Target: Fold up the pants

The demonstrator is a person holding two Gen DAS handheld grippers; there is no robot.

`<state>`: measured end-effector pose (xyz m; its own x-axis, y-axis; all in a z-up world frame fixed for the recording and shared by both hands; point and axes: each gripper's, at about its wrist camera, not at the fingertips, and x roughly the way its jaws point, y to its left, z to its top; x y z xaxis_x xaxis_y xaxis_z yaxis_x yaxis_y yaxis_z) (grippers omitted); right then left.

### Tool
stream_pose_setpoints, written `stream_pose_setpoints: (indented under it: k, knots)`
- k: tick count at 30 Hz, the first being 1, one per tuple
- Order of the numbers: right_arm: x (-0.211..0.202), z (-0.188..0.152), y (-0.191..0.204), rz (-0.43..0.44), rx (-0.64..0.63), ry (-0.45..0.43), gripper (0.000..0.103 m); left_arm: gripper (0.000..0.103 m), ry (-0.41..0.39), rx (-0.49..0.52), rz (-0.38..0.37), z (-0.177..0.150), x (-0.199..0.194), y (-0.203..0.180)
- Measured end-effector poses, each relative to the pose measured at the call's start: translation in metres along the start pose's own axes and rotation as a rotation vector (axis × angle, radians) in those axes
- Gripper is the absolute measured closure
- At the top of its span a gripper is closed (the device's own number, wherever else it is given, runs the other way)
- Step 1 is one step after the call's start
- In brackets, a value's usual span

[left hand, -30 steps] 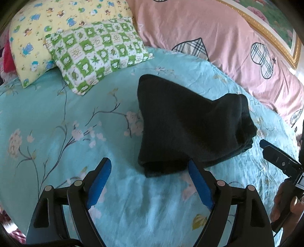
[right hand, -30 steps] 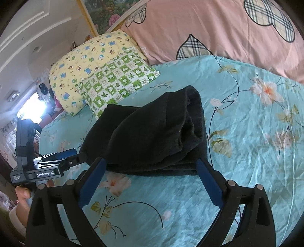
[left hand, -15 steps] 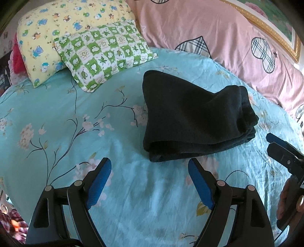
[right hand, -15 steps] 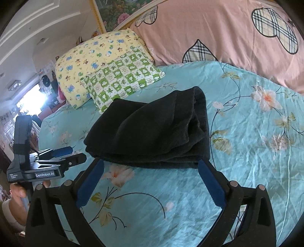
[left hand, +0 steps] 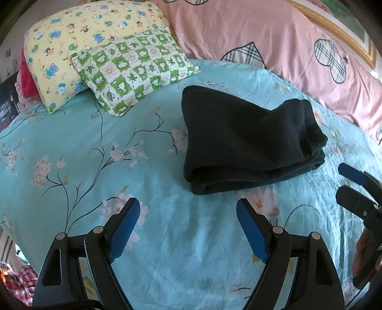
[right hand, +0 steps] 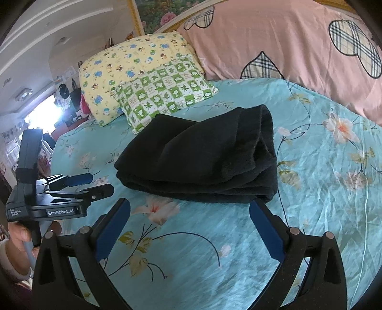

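Note:
The black pants [left hand: 248,143] lie folded in a thick bundle on the turquoise floral bedsheet [left hand: 95,167]; they also show in the right wrist view [right hand: 203,157]. My left gripper [left hand: 188,209] is open and empty, held back from the bundle's near edge. My right gripper [right hand: 189,209] is open and empty, just short of the bundle's front edge. The right gripper shows at the right edge of the left wrist view [left hand: 358,188]. The left gripper shows at the left of the right wrist view [right hand: 78,184].
A green checked pillow [left hand: 136,69] and a yellow cartoon pillow [left hand: 71,47] lie at the head of the bed. A pink quilt with plaid hearts [left hand: 286,47] runs along the far side. A framed picture [right hand: 167,12] hangs behind.
Both grippers have drawn back from the folded pants, which now lie farther ahead. Both stay open and the pants have not moved.

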<state>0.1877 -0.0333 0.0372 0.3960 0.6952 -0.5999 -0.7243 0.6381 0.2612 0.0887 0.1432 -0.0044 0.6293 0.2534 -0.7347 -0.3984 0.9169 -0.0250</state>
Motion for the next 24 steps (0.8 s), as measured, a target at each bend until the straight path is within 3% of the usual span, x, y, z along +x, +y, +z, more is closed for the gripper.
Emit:
stream_pose_setpoints:
  k: [10,24]
  knots:
    - [-0.001,-0.002,0.014,-0.001,-0.075,0.001,0.003,0.02,-0.046,0.102,0.035,-0.008,-0.005,-0.009]
    - [0.015,-0.001,0.022,0.001,-0.12,0.032,0.003,0.018,-0.034,0.113,0.043,-0.008,0.007,-0.002]
